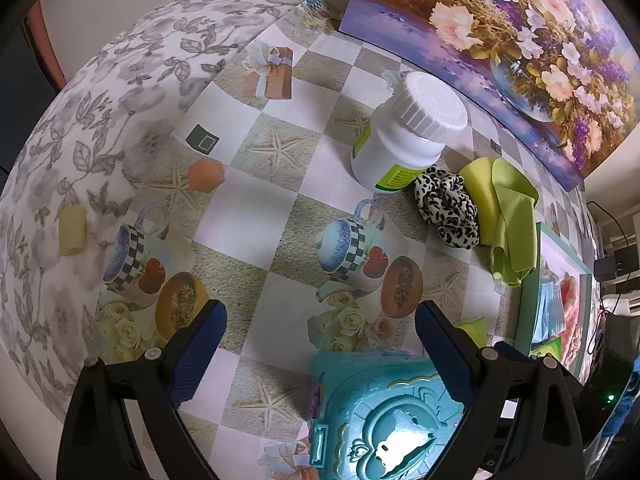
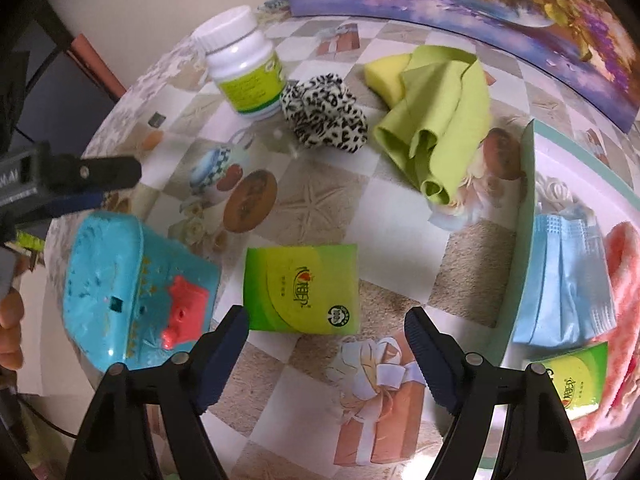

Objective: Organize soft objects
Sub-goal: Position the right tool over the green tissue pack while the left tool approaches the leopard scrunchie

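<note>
My right gripper (image 2: 326, 320) hangs open over the table, and a green tissue pack (image 2: 300, 288) lies flat just ahead of its fingertips, touching neither pad. A leopard scrunchie (image 2: 324, 112) and a crumpled green cloth (image 2: 436, 120) on a yellow sponge (image 2: 386, 74) lie farther back. The green-rimmed tray (image 2: 524, 220) on the right holds a blue face mask (image 2: 564, 280), a pink towel (image 2: 624, 300) and a second tissue pack (image 2: 576, 380). My left gripper (image 1: 320, 320) is open and empty beside a teal toy case (image 1: 384, 420). The scrunchie (image 1: 448, 208) and cloth (image 1: 508, 216) lie beyond it.
A white pill bottle (image 1: 400, 140) stands next to the scrunchie. A flower painting (image 1: 520, 40) leans along the back edge. A small yellow roll (image 1: 72, 230) lies on the floral cloth at the left. A person's hand (image 2: 10, 320) shows at the left edge of the right wrist view.
</note>
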`<state>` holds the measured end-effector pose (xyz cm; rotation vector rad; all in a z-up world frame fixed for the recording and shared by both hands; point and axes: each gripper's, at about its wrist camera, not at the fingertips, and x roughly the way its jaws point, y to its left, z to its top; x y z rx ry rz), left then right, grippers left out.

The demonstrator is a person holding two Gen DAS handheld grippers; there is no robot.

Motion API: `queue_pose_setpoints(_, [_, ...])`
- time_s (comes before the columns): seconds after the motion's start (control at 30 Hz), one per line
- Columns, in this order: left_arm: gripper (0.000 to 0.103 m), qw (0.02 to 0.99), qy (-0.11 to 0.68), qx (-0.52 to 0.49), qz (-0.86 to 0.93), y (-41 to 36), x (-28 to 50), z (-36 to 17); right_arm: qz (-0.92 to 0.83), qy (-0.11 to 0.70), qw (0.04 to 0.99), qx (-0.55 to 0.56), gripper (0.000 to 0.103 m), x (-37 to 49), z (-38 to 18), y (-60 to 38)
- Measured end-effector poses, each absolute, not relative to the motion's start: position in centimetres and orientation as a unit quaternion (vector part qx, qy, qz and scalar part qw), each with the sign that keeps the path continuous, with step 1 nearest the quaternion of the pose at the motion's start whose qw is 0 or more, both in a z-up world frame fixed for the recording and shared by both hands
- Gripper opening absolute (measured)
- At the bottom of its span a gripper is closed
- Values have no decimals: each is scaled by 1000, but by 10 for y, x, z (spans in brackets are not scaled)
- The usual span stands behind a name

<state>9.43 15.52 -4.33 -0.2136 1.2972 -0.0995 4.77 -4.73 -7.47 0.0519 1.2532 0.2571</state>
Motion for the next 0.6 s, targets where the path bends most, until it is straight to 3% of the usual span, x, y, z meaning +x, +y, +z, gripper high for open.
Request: queue_pose_setpoints(0.6, [95,776,620,-98,-62,136,107,-44,122,586,801,19,83,53,-89,-44])
